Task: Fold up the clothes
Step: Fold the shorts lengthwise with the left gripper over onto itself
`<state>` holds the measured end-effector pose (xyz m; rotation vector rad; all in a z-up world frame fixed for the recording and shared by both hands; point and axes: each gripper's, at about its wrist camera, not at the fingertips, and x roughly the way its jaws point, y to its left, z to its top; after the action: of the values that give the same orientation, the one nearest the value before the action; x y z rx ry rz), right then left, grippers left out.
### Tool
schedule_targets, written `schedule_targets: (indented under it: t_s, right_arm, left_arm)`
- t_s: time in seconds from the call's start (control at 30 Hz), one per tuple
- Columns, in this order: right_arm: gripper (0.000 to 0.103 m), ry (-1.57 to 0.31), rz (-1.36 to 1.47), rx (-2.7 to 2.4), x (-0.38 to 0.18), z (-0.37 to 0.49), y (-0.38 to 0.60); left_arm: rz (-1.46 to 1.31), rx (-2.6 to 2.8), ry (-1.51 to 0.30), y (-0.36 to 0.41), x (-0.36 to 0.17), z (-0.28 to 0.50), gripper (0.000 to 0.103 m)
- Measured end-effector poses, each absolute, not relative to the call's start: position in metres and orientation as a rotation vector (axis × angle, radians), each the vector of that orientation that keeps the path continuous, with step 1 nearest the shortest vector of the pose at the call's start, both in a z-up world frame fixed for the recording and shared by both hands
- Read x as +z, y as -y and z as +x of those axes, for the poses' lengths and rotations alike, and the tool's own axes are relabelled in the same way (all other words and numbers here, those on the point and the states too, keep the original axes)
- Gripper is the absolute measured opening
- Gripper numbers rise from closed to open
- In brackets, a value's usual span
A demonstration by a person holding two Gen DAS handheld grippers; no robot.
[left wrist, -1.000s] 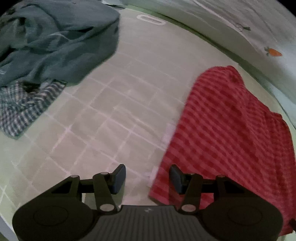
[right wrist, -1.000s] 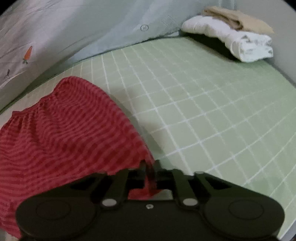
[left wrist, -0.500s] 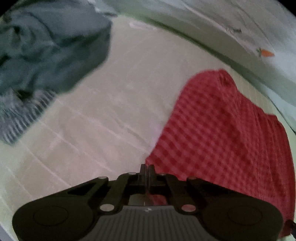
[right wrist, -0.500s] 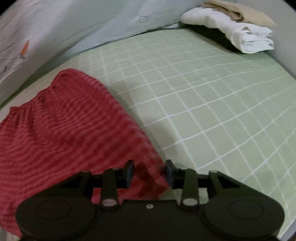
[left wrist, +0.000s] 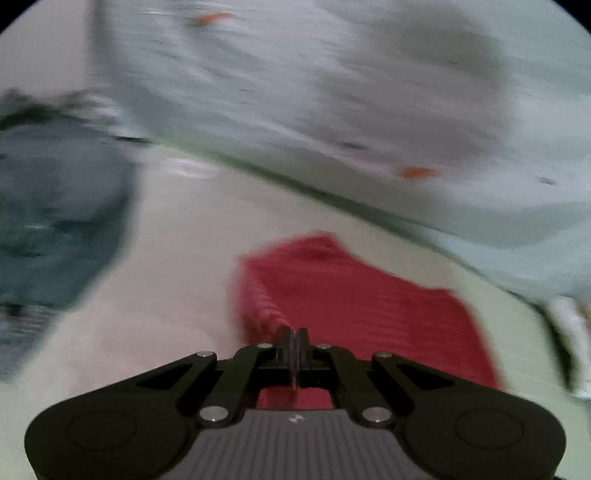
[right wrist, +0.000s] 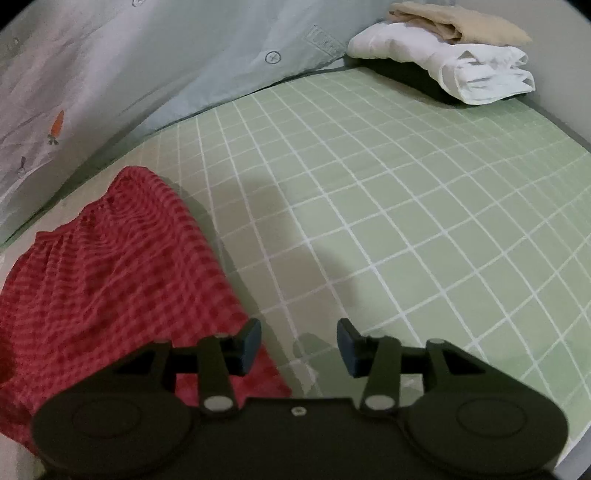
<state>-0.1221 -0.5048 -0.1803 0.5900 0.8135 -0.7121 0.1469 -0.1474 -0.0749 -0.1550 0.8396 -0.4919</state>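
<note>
A red checked garment (left wrist: 351,295) lies on the green grid bed sheet (right wrist: 388,229). My left gripper (left wrist: 294,338) is shut on its near corner and lifts that edge; the left wrist view is blurred by motion. In the right wrist view the same garment (right wrist: 110,273) lies flat at the left. My right gripper (right wrist: 298,341) is open and empty, just above the sheet beside the garment's right corner.
A dark teal garment pile (left wrist: 55,221) lies at the left. A pale quilt with carrot prints (right wrist: 92,74) runs along the back. Folded white (right wrist: 461,70) and beige (right wrist: 458,26) clothes are stacked at the far right corner.
My left gripper closed on the garment's corner and has swung up and right with it. My right gripper let go of the other corner and opened wide.
</note>
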Motion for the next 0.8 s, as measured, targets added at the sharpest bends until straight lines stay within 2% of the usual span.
schedule_targets:
  t_s: [0.13,0.17,0.2,0.23,0.27,0.37,0.57,0.8]
  right_arm:
    - [0.046,-0.803,0.598,-0.692,-0.179,-0.135,0.506]
    - [0.047,-0.8,0.6,-0.686,-0.179,-0.138,0.506]
    - [0.047,-0.797,0.596,-0.676,-0.178,-0.141,0.505]
    - [0.047,-0.795,0.591,-0.665,-0.178,-0.143,0.504]
    - [0.048,-0.792,0.585,-0.654,-0.178,-0.146,0.503]
    - [0.05,-0.784,0.579,-0.623,-0.177,-0.153,0.5]
    - [0.05,-0.759,0.605,-0.577,-0.177,-0.151,0.493]
    - [0.049,-0.713,0.501,-0.482,-0.166,-0.113,0.462]
  left_arm:
    - [-0.052,-0.798,-0.857,0.233,-0.075,0.092,0.002]
    - [-0.014,-0.865,-0.86,0.252,-0.078,0.075,0.008]
    - [0.014,-0.904,-0.876,0.265,-0.083,0.063,0.009]
    - [0.03,-0.918,-0.904,0.271,-0.088,0.054,0.015]
    - [0.042,-0.922,-0.934,0.273,-0.093,0.048,0.027]
    - [0.045,-0.876,-0.992,0.265,-0.103,0.036,0.046]
    - [0.0,-0.612,-1.029,0.211,-0.113,0.039,0.055]
    - [0.003,-0.455,-1.074,0.172,-0.121,0.036,0.056]
